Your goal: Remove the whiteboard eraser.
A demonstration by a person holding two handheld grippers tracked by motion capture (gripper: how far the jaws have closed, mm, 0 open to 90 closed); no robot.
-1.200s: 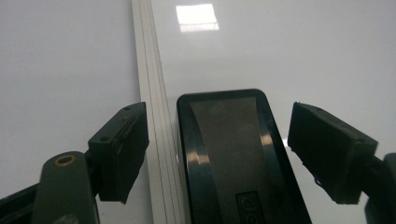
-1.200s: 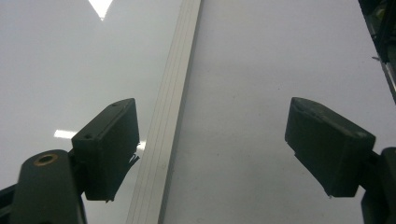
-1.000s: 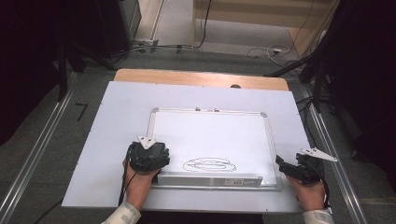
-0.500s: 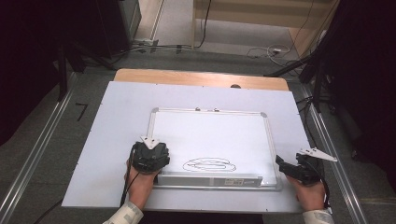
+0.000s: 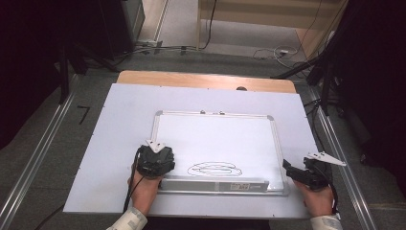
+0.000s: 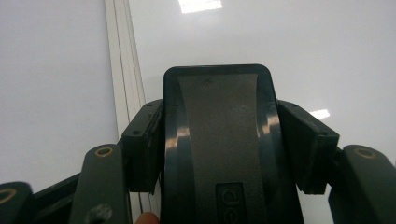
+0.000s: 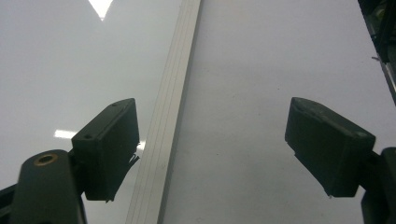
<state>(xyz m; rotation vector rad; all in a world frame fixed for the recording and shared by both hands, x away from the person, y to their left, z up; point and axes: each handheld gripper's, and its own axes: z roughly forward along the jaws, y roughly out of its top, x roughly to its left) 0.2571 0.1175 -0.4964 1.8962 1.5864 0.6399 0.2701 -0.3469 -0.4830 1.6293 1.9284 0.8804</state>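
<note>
The left gripper (image 6: 219,140) pinches a black eraser (image 6: 219,154) between its jaws, at the whiteboard's (image 5: 215,139) near-left corner. The right gripper (image 7: 212,144), jaws spread, straddles the board's right frame.

My left gripper (image 6: 224,154) is black, w/ a black, grey-faced eraser (image 6: 219,140). Whiteboard (image 5: 215,139) is white w/ silver frame & black oval scribble (image 5: 214,168). Right gripper (image 7: 210,154) black. Mat (image 5: 119,120) pale lavender-white, table edge (image 5: 201,80) tan wood.

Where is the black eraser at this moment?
The black eraser is clamped in the left hand-held gripper, at the whiteboard's near-left corner, left of the scribble.
</note>
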